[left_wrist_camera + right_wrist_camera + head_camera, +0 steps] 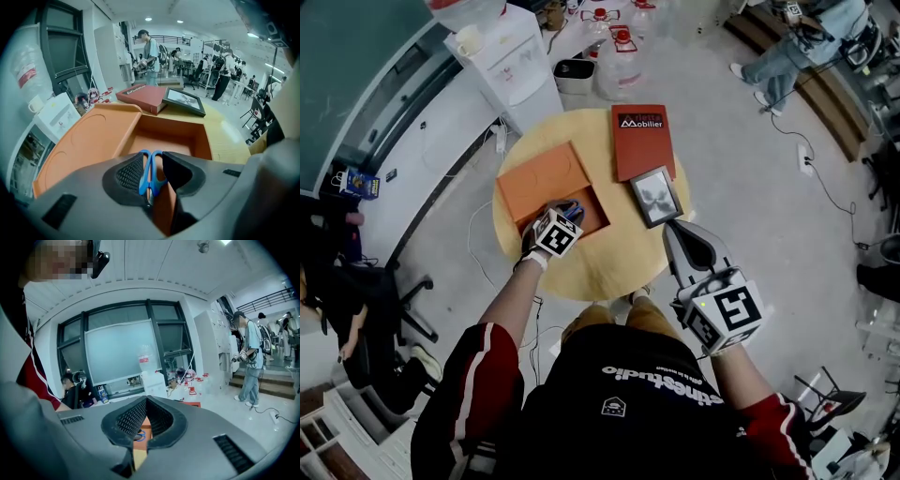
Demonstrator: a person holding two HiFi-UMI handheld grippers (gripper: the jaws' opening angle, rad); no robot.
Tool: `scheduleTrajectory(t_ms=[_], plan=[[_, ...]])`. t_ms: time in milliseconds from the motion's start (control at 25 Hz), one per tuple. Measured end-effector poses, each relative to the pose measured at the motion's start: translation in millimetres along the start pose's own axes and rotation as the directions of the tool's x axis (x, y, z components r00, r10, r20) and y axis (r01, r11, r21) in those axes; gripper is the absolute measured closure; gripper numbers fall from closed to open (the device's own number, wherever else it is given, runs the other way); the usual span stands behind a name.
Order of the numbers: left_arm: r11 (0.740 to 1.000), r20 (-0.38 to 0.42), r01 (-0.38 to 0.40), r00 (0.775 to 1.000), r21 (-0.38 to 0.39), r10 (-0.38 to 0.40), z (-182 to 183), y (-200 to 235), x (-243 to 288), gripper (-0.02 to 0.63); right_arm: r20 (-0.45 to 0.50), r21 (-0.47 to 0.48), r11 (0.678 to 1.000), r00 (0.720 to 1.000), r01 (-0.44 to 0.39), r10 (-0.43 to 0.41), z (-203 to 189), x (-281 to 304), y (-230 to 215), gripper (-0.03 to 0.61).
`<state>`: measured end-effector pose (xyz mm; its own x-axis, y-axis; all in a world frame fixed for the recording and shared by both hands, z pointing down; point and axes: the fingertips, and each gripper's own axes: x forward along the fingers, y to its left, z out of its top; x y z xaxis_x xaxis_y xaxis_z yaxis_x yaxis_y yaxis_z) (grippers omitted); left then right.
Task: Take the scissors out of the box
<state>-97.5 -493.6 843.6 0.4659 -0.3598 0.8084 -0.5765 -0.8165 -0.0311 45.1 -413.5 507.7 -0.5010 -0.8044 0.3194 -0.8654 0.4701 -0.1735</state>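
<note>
Grasp pending: the wide-open left gripper (153, 158) straddles the blue-handled scissors (143, 173) in the orange open-topped box (197, 140) at nine o'clock on the round wooden table (609, 272) and must close next; the right gripper (146, 404) is closed and empty.

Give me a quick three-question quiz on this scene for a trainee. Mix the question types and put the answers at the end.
1. True or false: the scissors lie on the table beside the orange box.
2. Which gripper has the scissors' blue handles between its jaws? A: left gripper. B: right gripper. C: neither.
3. Fill in: the book beside the framed picture is ___ in colour.

Key: 1 false, they are inside the box. 2 A. 3 red.
</note>
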Motion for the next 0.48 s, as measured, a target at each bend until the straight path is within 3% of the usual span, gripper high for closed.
scheduleTrajectory(t_ms=[280,480], plan=[[1.0,-0.078,0.012,0.997,0.026,-0.01,-12,-1,16,0.474,-0.008,0.008,1.0,1.0,-0.011,0.011,-6,0,-6,0.552],[0.999,-0.095,0.046,0.994,-0.009,-0.047,-13,-4,19,0.487,-0.02,0.014,1.0,1.0,-0.01,0.011,-12,3,-10,0.551]])
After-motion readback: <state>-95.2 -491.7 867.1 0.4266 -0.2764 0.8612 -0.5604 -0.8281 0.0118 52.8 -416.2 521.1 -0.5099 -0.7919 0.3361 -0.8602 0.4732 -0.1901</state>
